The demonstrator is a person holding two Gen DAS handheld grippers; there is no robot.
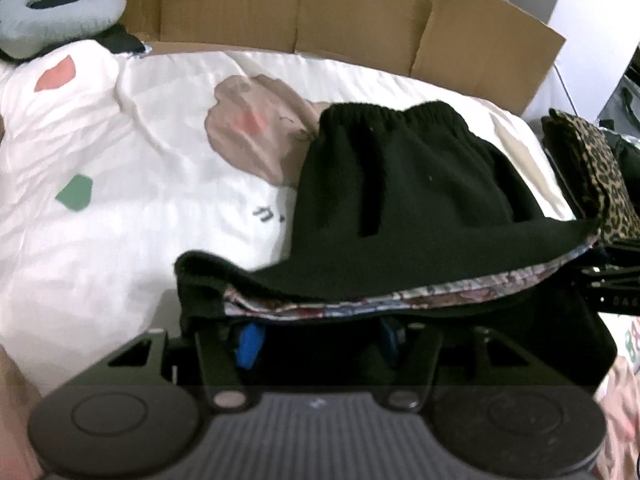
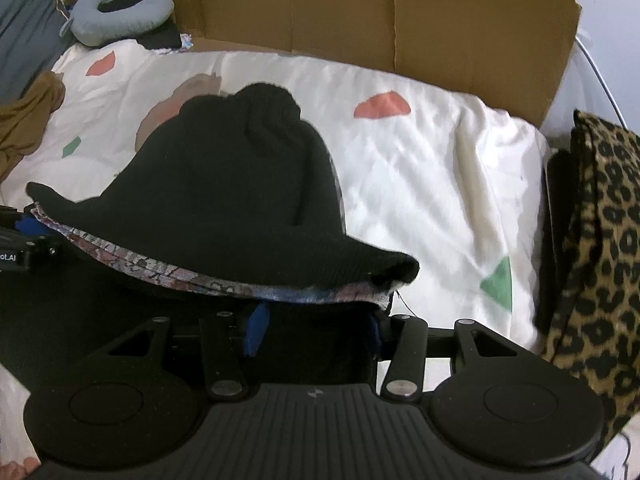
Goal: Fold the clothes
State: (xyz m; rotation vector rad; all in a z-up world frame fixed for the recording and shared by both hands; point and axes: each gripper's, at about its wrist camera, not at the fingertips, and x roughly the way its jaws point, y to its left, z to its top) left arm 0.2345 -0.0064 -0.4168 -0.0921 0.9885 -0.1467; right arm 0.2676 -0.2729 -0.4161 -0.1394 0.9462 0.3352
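A black knit garment (image 1: 420, 200) with a patterned lining (image 1: 400, 300) lies over a white printed bedcover (image 1: 120, 160). Its near edge drapes over my left gripper (image 1: 316, 340), whose blue pads (image 1: 250, 344) are mostly hidden under the cloth and look closed on it. In the right wrist view the same garment (image 2: 224, 192) drapes over my right gripper (image 2: 316, 332); its blue pad (image 2: 256, 330) shows under the patterned lining (image 2: 200, 276). Both grippers hold the near hem lifted off the bedcover (image 2: 420, 180).
A cardboard wall (image 1: 320, 8) stands behind the bed (image 2: 360, 12). A grey neck pillow (image 1: 52, 12) lies at the far left (image 2: 120, 12). A leopard-print cloth (image 1: 600, 184) lies at the right (image 2: 600, 240). A brown garment (image 2: 28, 120) lies at left.
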